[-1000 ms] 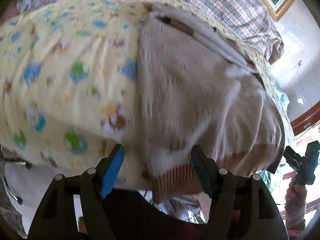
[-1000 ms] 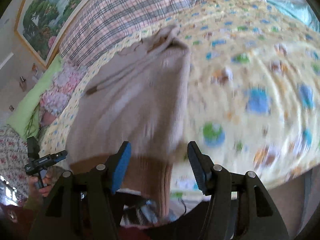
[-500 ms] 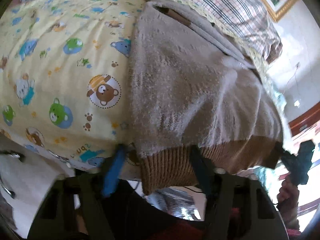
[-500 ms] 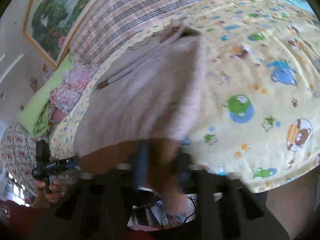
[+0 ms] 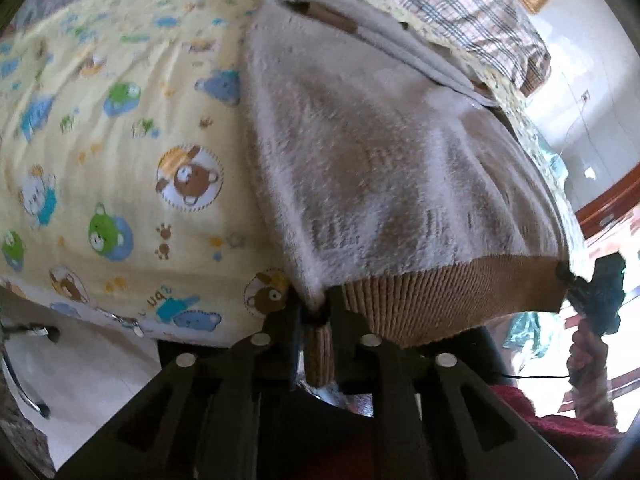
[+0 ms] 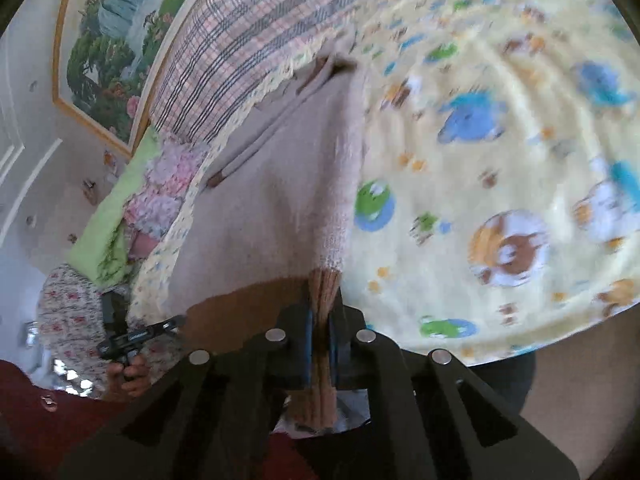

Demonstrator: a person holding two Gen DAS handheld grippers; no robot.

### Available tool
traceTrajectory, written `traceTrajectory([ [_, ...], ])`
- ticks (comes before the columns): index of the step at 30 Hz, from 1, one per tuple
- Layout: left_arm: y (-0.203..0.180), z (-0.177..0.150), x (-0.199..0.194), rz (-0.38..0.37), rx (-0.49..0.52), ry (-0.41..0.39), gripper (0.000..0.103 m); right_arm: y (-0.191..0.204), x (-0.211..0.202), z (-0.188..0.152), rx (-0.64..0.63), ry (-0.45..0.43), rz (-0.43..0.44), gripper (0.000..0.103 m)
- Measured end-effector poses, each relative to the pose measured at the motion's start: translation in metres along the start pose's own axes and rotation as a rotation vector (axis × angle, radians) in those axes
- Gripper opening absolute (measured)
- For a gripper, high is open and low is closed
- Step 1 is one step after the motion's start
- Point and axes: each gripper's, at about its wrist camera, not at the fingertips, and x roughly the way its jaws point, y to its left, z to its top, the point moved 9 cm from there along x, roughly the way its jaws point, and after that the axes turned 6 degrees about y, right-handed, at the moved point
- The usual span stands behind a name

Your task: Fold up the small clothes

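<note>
Sweater (image 5: 372, 176): small, fuzzy grey-beige w/ brown ribbed hem; lies flat on the bed, hem toward the near edge, neck end toward far side; hem hangs a bit over the bed edge. Also seen in right wrist view (image 6: 276, 208).
Left gripper (image 5: 314, 316): fingers pinched narrow on the left corner of the ribbed hem; a strip of rib sticks down between them.
Right gripper (image 6: 320, 320): fingers closed narrow on the opp. hem corner; folded rib cloth runs down through the gap, blue pads either side.
Blanket (image 5: 120, 152): yellow, cartoon bears & frogs print; covers bed top, sweater directly on it. Right wrist view blurred (image 6: 500, 184).
Plaid cover (image 5: 460, 4): pink/grey check, behind the sweater at far side of the bed; also (image 6: 256, 36).
Painting (image 6: 116, 36): landscape, gold frame, on wall beyond the plaid cover.
Floral cloth (image 6: 168, 188): pink/white, beside a green piece, at bed's far-left in right wrist view.
Floor (image 5: 100, 364): pale, below near bed edge.
</note>
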Motion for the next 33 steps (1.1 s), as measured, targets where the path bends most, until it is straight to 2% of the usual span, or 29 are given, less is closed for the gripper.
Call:
traceTrajectory([
  [4, 0.002, 0.001, 0.004, -0.057, -0.041, 0.007, 0.025, 0.0, 0.003, -0.001, -0.012, 0.024, -0.004, 0.01],
  [7, -0.004, 0.003, 0.006, -0.036, -0.016, -0.007, 0.026, 0.001, 0.005, -0.001, -0.029, 0.039, -0.016, 0.01],
  [8, -0.008, 0.003, 0.006, -0.015, 0.011, -0.015, 0.024, 0.001, 0.005, -0.002, -0.035, 0.041, -0.018, 0.01],
  [9, -0.012, 0.003, 0.005, 0.01, 0.047, -0.03, 0.009, 0.002, 0.007, -0.002, -0.041, 0.046, -0.021, 0.01],
  [12, -0.023, 0.001, -0.004, 0.02, 0.116, -0.059, 0.006, 0.006, 0.008, -0.002, -0.074, 0.069, -0.03, 0.01],
  [14, -0.032, 0.006, -0.017, -0.015, 0.14, -0.098, 0.006, 0.013, 0.005, 0.002, -0.087, 0.07, 0.013, 0.009],
  [18, -0.049, 0.027, -0.05, -0.056, 0.183, -0.198, 0.005, 0.041, -0.014, 0.019, -0.116, -0.01, 0.171, 0.008],
  [23, -0.066, 0.069, -0.091, -0.063, 0.213, -0.329, 0.005, 0.074, -0.033, 0.062, -0.147, -0.13, 0.319, 0.008],
  [26, -0.07, 0.099, -0.111, -0.064, 0.222, -0.402, 0.005, 0.091, -0.037, 0.096, -0.167, -0.2, 0.368, 0.008],
  [31, -0.075, 0.165, -0.134, -0.04, 0.234, -0.527, 0.004, 0.102, -0.029, 0.167, -0.164, -0.293, 0.38, 0.008],
  [33, -0.074, 0.189, -0.133, -0.031, 0.234, -0.548, 0.004, 0.101, -0.021, 0.19, -0.152, -0.305, 0.356, 0.008],
])
